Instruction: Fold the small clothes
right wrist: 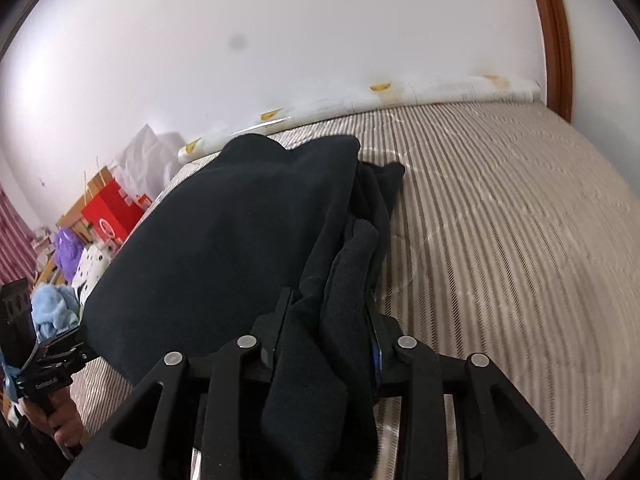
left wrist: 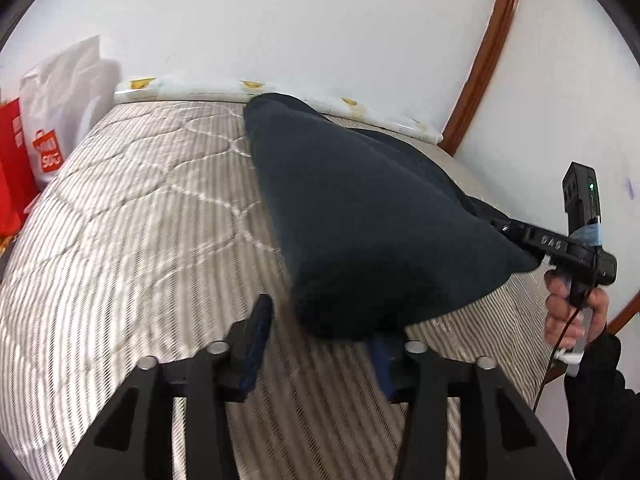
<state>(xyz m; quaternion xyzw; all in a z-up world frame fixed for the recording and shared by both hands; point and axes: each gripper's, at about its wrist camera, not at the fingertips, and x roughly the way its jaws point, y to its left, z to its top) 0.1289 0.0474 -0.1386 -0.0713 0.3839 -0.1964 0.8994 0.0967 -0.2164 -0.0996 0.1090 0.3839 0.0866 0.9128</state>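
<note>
A dark navy fleece garment (left wrist: 360, 208) hangs stretched above the striped mattress (left wrist: 140, 220). My left gripper (left wrist: 320, 332) is open: its left finger (left wrist: 256, 332) stands clear of the cloth, and the garment's lower edge drapes over the right finger. My right gripper (right wrist: 324, 340) is shut on a bunched edge of the garment (right wrist: 224, 232) and holds it up. The right gripper also shows at the far right of the left wrist view (left wrist: 516, 232), pinching the garment's corner. The left gripper's body shows at the lower left of the right wrist view (right wrist: 44, 364).
The mattress (right wrist: 500, 220) fills both views, with a white wall and a patterned bolster (left wrist: 240, 90) behind it. A brown door frame (left wrist: 480, 60) stands at the right. Bags and a red box (left wrist: 12, 152) sit left of the bed, with toys (right wrist: 68, 248) beside it.
</note>
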